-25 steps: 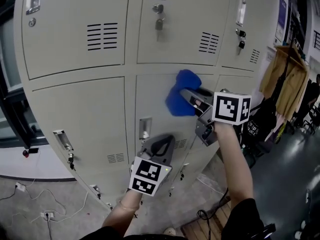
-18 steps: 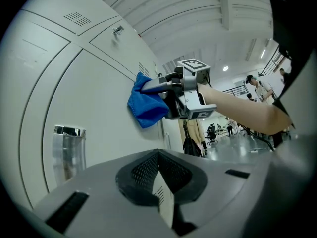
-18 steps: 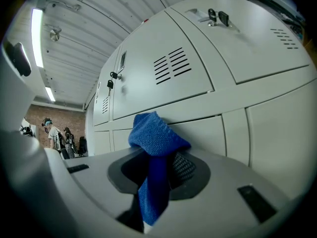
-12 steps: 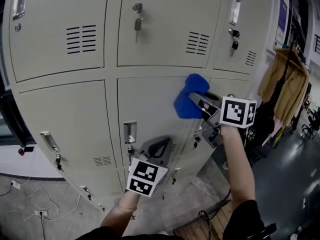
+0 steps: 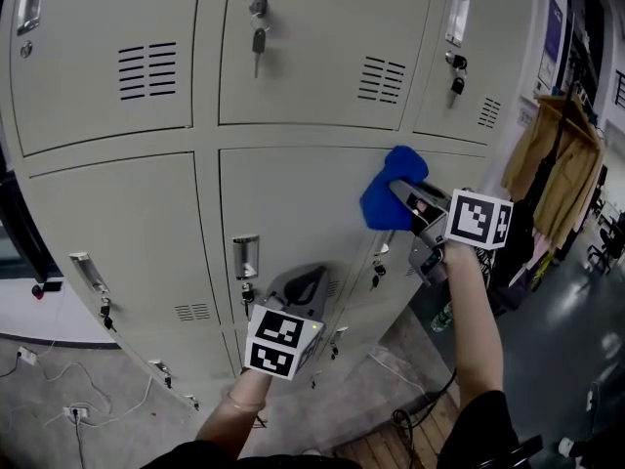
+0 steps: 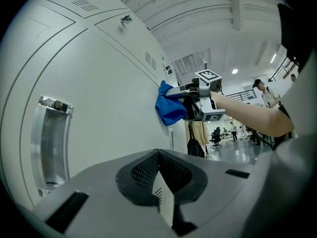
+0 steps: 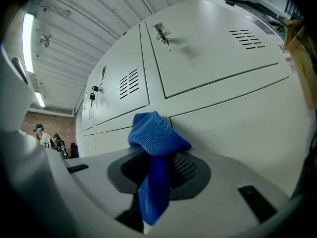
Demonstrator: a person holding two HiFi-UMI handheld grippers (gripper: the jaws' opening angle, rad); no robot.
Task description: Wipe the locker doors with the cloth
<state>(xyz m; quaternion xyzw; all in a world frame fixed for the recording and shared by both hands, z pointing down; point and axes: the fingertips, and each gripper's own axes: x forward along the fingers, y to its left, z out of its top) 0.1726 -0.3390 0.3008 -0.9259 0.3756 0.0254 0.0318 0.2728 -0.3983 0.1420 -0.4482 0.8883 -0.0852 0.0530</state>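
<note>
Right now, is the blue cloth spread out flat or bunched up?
Bunched up. The blue cloth is pinched between the jaws of the right hand-held gripper, its end folded into a lump pressed against the locker door.

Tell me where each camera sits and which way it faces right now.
Head view: on the person's head, looking down at the beige metal locker doors; both forearms, left gripper and right gripper show.
Left gripper view: rides the left gripper, looks along the doors past its shut jaws toward the right gripper.
Right gripper view: rides the right gripper, faces the doors; its jaws clamp the blue cloth.
Shared: all three show cloth and doors.
</note>
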